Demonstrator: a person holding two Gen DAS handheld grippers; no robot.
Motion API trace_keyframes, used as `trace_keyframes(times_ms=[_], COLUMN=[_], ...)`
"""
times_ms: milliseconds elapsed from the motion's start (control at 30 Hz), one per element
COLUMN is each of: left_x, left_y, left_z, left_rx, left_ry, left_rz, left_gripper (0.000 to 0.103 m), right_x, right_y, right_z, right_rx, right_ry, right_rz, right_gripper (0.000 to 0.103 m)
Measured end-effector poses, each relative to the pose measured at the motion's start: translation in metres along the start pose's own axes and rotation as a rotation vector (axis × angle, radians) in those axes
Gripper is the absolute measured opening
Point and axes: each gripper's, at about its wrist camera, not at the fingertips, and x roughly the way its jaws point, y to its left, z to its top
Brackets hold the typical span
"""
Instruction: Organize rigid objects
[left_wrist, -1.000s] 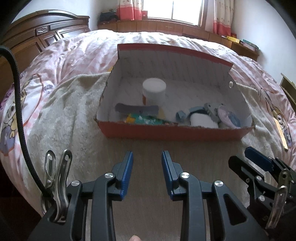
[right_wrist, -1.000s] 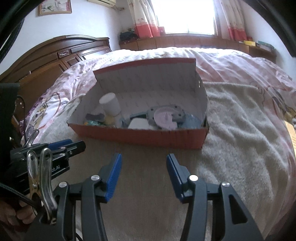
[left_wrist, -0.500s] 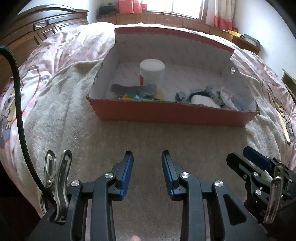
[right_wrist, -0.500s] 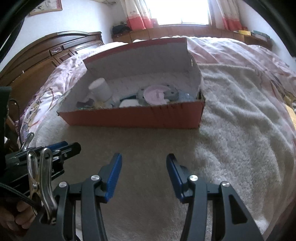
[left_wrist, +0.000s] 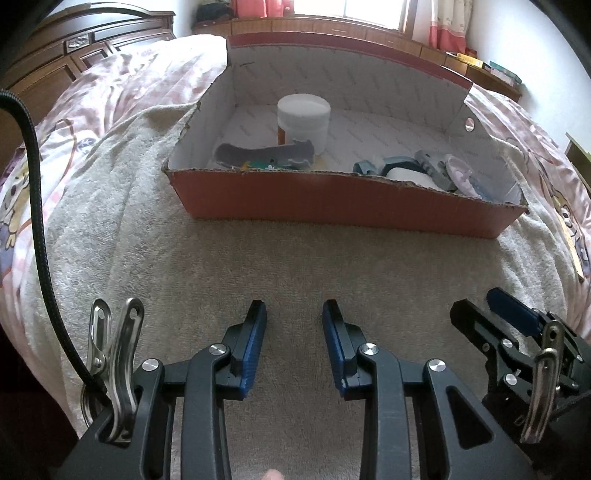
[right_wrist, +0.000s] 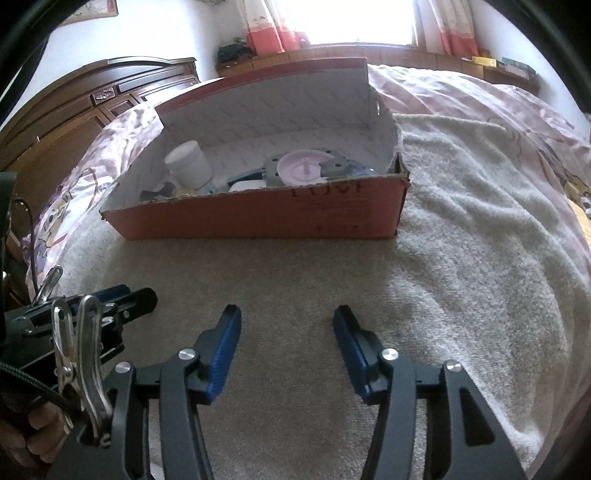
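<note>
A red cardboard box (left_wrist: 343, 199) (right_wrist: 277, 214) with a white lining sits open on a beige towel (left_wrist: 295, 266). It holds a white jar (left_wrist: 303, 118) (right_wrist: 188, 166), a flat grey piece (left_wrist: 258, 151), small blue parts (left_wrist: 365, 168), a white block (left_wrist: 406, 175) and a pink disc on a grey plate (right_wrist: 303, 170). My left gripper (left_wrist: 294, 306) hovers over the towel in front of the box, open and empty. Beside it, my right gripper (right_wrist: 286, 312) is also over the towel with nothing between its fingers; its jaws are opening.
The towel lies on a pink patterned bedspread (left_wrist: 122, 85). A dark wooden headboard (left_wrist: 92, 37) is at the left, and a wooden ledge with books (left_wrist: 480, 62) runs under the window. A black cable (left_wrist: 37, 206) hangs at my left.
Both grippers have sunk towards the towel, so the box now stands higher in both views. The right jaws stand a little wider. Nothing in the box has moved.
</note>
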Motion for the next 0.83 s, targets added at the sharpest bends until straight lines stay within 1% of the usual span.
trace_keyframes(times_ms=[833], left_x=[0.0004], left_y=[0.0019], left_z=[-0.0001], left_rx=[-0.007], left_ry=[-0.003], left_rz=[0.006], left_gripper=[0.033], right_x=[0.0008], right_y=[0.0027], right_z=[-0.0021], right_rx=[-0.021], right_ry=[-0.021], right_rz=[-0.002], right_gripper=[0.061])
